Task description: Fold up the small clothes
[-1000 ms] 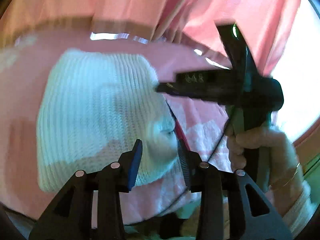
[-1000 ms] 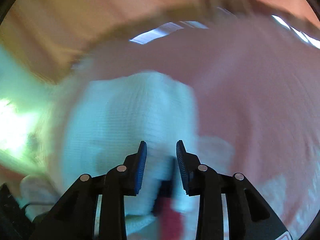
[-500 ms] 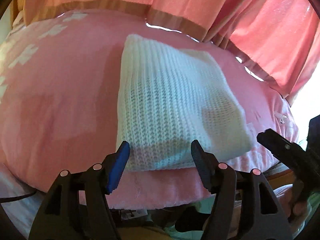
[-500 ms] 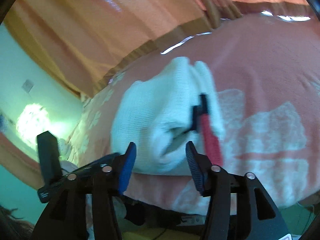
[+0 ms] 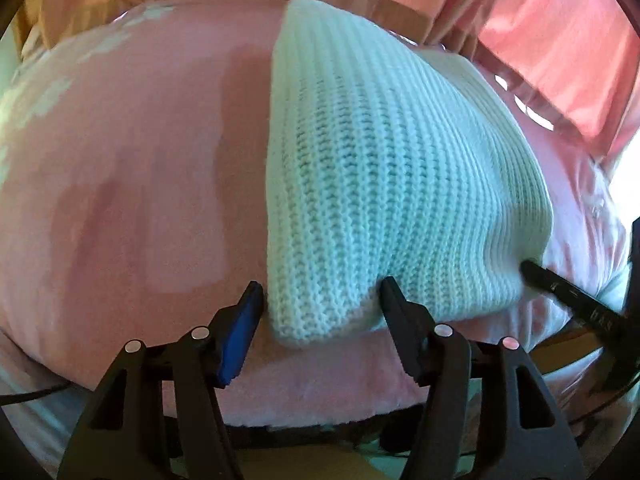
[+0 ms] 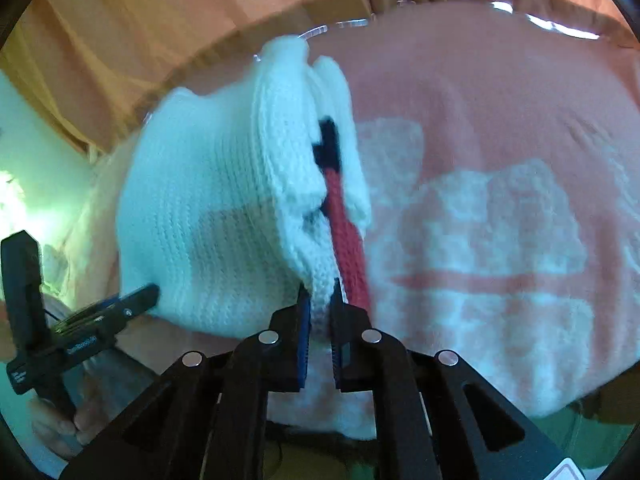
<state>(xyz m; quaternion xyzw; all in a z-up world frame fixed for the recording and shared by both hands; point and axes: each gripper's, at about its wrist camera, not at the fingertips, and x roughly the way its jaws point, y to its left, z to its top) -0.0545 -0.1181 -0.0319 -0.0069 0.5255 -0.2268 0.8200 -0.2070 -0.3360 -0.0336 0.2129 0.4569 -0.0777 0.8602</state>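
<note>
A folded white knitted garment (image 5: pixel 384 168) lies on a pink blanket (image 5: pixel 132 168). My left gripper (image 5: pixel 320 300) is open, its fingers on either side of the garment's near left corner. My right gripper (image 6: pixel 320 312) is shut on the garment's near right edge (image 6: pixel 320 280), beside a red and black trim strip (image 6: pixel 344 224). In the left wrist view the right gripper's tip (image 5: pixel 536 272) touches the garment's right corner. In the right wrist view the left gripper (image 6: pixel 136 300) reaches the garment (image 6: pixel 208 208) from the left.
Pink curtains (image 5: pixel 552 40) hang behind the blanket. The blanket has white patterned patches (image 6: pixel 492 232) to the right of the garment. The blanket's front edge (image 5: pixel 320 396) is just below my left gripper. A hand (image 6: pixel 64 428) holds the left gripper's handle.
Both grippers moved in to the garment's near edge. The right gripper closed on the right corner. The left gripper stayed open and now straddles the left corner.
</note>
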